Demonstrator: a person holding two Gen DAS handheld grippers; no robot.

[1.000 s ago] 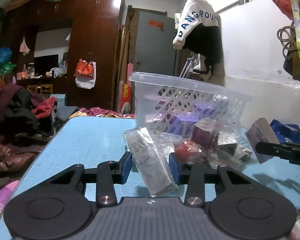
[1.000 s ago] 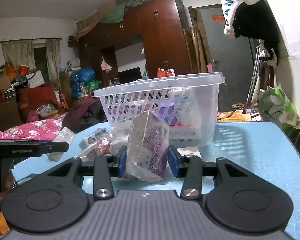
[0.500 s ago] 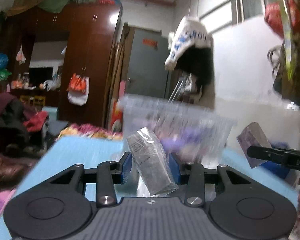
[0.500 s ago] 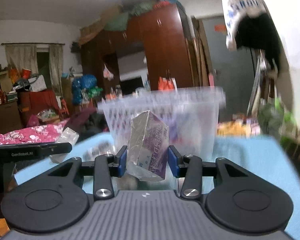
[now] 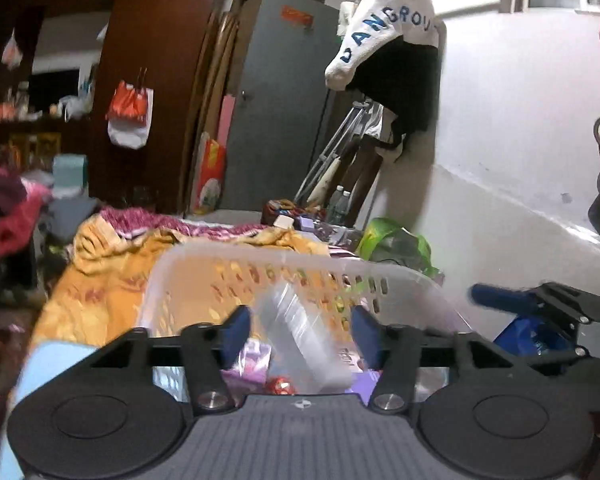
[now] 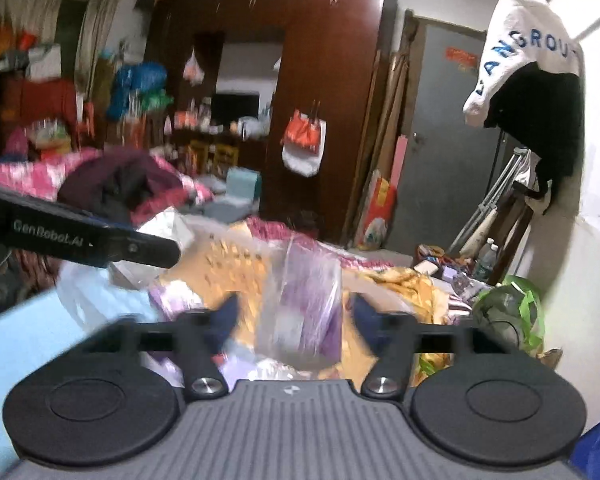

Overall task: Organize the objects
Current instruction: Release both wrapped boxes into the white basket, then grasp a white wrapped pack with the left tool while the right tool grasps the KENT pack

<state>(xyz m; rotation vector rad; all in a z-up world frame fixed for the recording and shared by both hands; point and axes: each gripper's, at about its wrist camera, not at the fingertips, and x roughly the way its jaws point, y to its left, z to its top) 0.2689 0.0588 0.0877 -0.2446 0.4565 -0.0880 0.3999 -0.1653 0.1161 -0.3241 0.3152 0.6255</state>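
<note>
Tongs [image 5: 300,330] [image 6: 292,316], previously clamped, now spread, dropping packets [image 5: 306,344] [image 6: 300,316] over basket [image 5: 380,274].

The basket [image 5: 260,276] sits on the desk [image 5: 48,360], with the bed [image 5: 112,264] behind it. Both packets [image 5: 304,340] [image 6: 300,304] hang over the basket. The right gripper [image 5: 540,312] is right of the basket; the green bag [image 5: 396,244] lies behind it.

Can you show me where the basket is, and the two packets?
basket [image 5: 204,276], left wrist view, its far wall.
clear packet [image 5: 300,340], left wrist view, its middle, between the left tool's fingers.
purple packet [image 6: 304,312], right wrist view, its blurred middle.
</note>
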